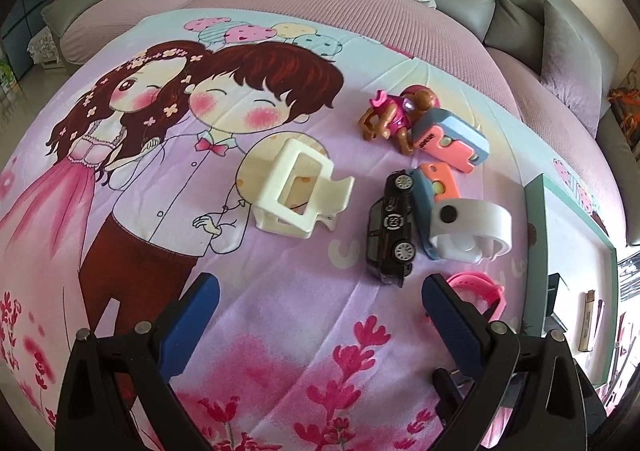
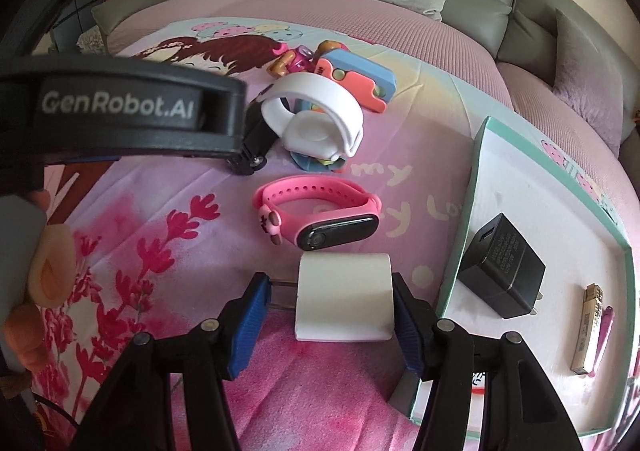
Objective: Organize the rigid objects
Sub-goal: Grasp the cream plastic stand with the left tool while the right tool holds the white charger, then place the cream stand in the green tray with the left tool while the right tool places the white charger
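My right gripper [image 2: 330, 285] hangs over the cartoon blanket with a white plug charger [image 2: 344, 299] between its blue pads. The charger's right side sits at the right pad; its metal prongs point at the left pad, with a gap beside the body. The jaws stand open. Just beyond lies a pink watch band [image 2: 320, 217]. My left gripper [image 1: 320, 287] is wide open with only blanket between its fingers. Ahead of it lie a black toy car [image 1: 390, 227], a white ring-shaped holder [image 1: 468, 227], a blue-and-pink toy [image 1: 452, 143], a small doll [image 1: 394, 115] and a white frame-shaped clip [image 1: 296, 191].
A shallow white tray with a teal rim [image 2: 480, 171] sits at the right on the blanket. It holds a black charger [image 2: 502, 271] and a tan stick-shaped item [image 2: 586, 327]. The left gripper's body [image 2: 120, 111] and a hand [image 2: 48, 275] fill the right view's left side. Grey cushions line the back.
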Available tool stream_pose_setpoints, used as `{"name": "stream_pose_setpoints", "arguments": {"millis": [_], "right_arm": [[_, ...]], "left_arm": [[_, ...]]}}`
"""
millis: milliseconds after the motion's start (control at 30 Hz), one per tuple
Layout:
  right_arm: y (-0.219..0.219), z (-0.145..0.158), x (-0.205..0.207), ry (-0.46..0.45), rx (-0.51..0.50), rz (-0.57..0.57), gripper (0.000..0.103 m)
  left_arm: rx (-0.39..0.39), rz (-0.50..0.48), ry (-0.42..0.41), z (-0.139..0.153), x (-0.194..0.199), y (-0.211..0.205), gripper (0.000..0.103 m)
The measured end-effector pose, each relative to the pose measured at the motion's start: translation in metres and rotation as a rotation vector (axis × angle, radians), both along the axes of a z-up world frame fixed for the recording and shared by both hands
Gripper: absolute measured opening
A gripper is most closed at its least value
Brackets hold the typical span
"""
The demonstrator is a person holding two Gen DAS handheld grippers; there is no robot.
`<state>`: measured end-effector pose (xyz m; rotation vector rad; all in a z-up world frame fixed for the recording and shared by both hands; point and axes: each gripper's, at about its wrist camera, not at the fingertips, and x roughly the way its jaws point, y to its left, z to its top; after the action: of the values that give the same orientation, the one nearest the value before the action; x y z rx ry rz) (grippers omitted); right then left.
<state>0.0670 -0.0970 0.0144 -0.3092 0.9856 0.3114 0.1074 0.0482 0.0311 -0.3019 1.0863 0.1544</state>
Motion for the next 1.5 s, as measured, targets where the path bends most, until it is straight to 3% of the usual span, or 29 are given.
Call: {"name": "stream_pose_setpoints", "arguments": {"millis": [233,400,567,700,833,1000,1067,1500], "right_arm": [[-0.003,0.005,0.004,0.011,0.024,-0.008,0.060],[-0.011,0.011,0.007,0.021,0.078,-0.026,0.060],[-0.015,0.020,0.010,0.001,0.076,-0.037,0.060],[-0.021,0.025,0.010,-0.003,0.096,-0.059,0.060],[-0.023,0.027,0.010,-0.008,0.103,-0.062,0.060],[-0.024,0.028,0.011,-0.005,0.112,-0.063,0.060],[-0.024,0.028,0.011,-0.005,0.112,-0.063,0.060],[-0.032,0.037,0.010,-0.024,0.148,-0.081,0.060]], "left_arm": [[-0.003,0.034,0.003,-0.002,-0.001,0.008,0.101],[0.054,0.056,-0.025,0.003,0.001,0.010,0.101],[0.029,0.080,-0.071,0.002,0.006,0.017,0.101],[0.057,0.075,-0.093,-0.002,0.015,0.017,0.100],[0.053,0.081,-0.099,-0.005,0.020,0.021,0.086],[0.063,0.067,-0.108,-0.009,0.028,0.018,0.076],[0.055,0.054,-0.111,-0.009,0.030,0.018,0.053],[0.037,0.017,-0.158,0.011,0.022,0.010,0.048]]}}
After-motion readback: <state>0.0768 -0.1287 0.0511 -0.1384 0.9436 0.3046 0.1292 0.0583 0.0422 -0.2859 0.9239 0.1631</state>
